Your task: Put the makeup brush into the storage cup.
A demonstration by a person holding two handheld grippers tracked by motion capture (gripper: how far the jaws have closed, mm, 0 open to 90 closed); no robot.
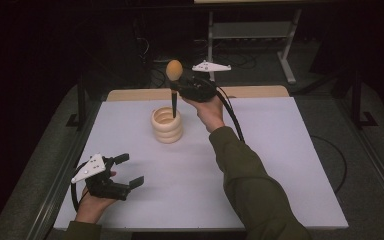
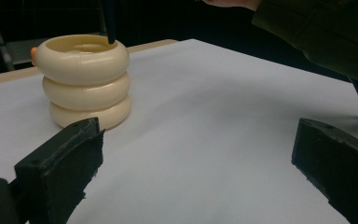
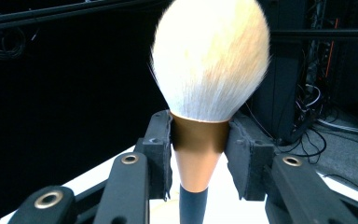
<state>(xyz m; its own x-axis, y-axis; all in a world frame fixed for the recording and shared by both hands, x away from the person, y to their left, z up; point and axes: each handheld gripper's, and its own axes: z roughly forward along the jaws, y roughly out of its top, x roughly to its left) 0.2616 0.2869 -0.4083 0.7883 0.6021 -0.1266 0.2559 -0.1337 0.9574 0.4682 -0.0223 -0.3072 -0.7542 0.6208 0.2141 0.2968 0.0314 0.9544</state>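
A makeup brush (image 1: 174,75) with a fluffy pale head (image 3: 209,56), a copper collar (image 3: 199,149) and a black handle stands upright. My right gripper (image 1: 185,87) is shut on the collar, both black pads pressed against it. The handle's lower end (image 2: 109,21) dips into the mouth of a cream holder (image 1: 167,125) made of three stacked rings, which stands on the white table (image 1: 260,165). The same holder (image 2: 86,79) sits left of centre in the left gripper view. My left gripper (image 1: 127,172) rests open near the table's front left, with nothing between its pads.
A person's green sleeve (image 1: 252,185) reaches across the table's right half to the holder. A black cable (image 1: 232,117) trails from the right gripper. A small orange object (image 2: 34,55) peeks out behind the holder. Dark floor, a metal stand (image 1: 250,35) and cables lie beyond the far edge.
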